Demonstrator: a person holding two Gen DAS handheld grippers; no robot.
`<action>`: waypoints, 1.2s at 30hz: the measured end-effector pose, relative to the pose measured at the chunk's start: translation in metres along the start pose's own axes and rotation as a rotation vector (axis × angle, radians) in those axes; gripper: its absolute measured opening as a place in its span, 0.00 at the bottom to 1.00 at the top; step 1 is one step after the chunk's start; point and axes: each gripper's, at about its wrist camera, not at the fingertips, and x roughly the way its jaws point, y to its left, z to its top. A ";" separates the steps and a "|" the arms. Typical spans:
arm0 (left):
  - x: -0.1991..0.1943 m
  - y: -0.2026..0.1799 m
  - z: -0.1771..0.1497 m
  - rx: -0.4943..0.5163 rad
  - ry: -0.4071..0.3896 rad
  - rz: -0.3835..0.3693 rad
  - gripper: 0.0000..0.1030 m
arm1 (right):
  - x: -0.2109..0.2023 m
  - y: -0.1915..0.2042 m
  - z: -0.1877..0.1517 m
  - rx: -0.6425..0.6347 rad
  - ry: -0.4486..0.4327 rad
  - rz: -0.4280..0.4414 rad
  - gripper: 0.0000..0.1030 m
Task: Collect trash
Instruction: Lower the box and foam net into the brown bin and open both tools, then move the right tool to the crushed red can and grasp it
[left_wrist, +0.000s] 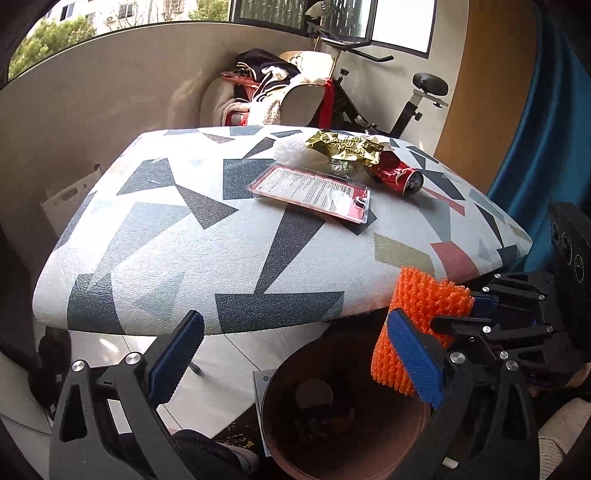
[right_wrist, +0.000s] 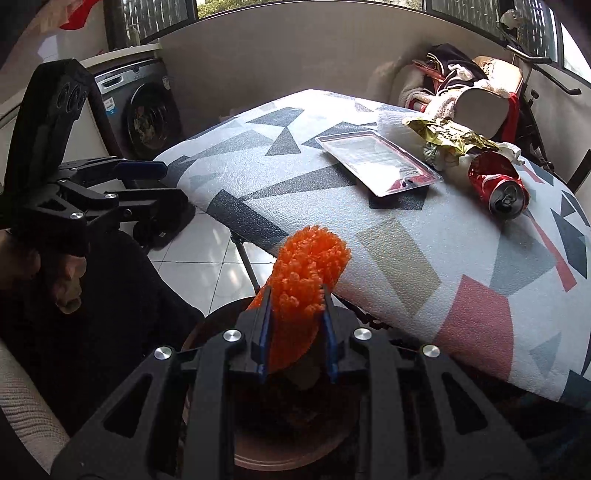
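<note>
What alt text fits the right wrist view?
Right claw grips orange foam net above a brown bin. Behind, a patterned table holds a crushed red can, gold wrapper and blister pack; open left claw hangs left.

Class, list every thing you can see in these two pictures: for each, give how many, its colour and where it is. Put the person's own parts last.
Orange foam net: one, orange, between the right gripper's pads above the bin.
Bin: one, brown, on the floor by the table's near edge.
Crushed can: one, red, lying on the table.
Gold wrapper: one, gold, crumpled, on the table behind the can.
Blister pack: one, clear with red card, flat on the table.
White fluffy thing: one, white, beside the wrapper.
Table: one, white with grey and red shapes.
Exercise bike: one, black, behind the table.
Washing machine: one, grey, by the wall.
Left hand-held gripper: one, black and blue, open, empty.
Right hand-held gripper: one, black and blue, gripping the net.
</note>
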 end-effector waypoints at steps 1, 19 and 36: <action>0.003 0.003 -0.001 -0.015 0.009 -0.009 0.94 | 0.002 0.004 -0.001 -0.020 0.006 0.000 0.27; 0.000 0.036 -0.003 -0.185 -0.021 -0.014 0.94 | 0.028 0.010 -0.015 -0.061 0.140 -0.018 0.67; 0.005 0.032 -0.003 -0.169 -0.013 0.003 0.94 | 0.001 -0.040 -0.002 0.158 -0.001 -0.113 0.95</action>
